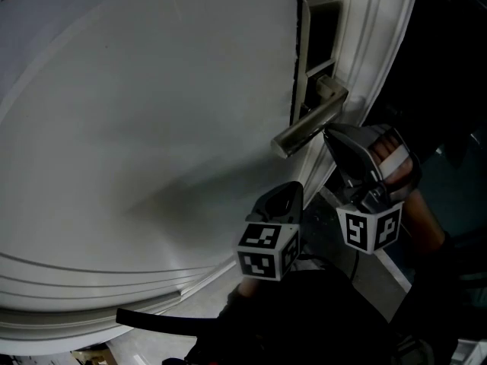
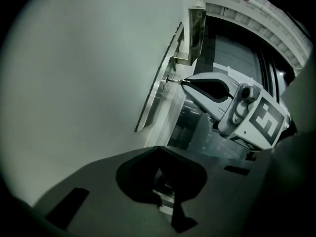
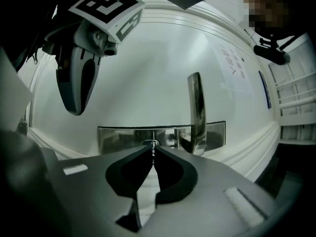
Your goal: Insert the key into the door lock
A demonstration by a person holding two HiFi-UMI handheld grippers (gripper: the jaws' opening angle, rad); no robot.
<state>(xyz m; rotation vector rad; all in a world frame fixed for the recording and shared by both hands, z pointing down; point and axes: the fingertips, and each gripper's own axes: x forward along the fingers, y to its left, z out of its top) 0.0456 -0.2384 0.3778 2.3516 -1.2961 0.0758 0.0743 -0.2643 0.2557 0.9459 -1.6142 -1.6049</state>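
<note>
The big white door (image 1: 152, 128) fills most of the head view. Far up on its right side is the long shiny lock plate (image 1: 316, 52). The metal handle (image 1: 308, 128) sticks out from the plate and points down and to the left. Your right gripper (image 3: 152, 151) is up at the plate, just under the handle. Its jaws are pinched tight on the key (image 3: 153, 144), so only a thin bit of key pokes out past the tips. That bit points straight at the little round keyhole (image 3: 145, 142) in the plate. The tip of the key is right at the hole, but you cannot tell how far in it has gone. In the left gripper view the key looks like a tiny pin that reaches from the right gripper's tips to the plate. Your left gripper (image 2: 158, 149) is lower and to the left, near the door but not touching it. Its jaw tips are pressed together and nothing is between them. It is near the right gripper but apart from it, and it points up at the door.
</note>
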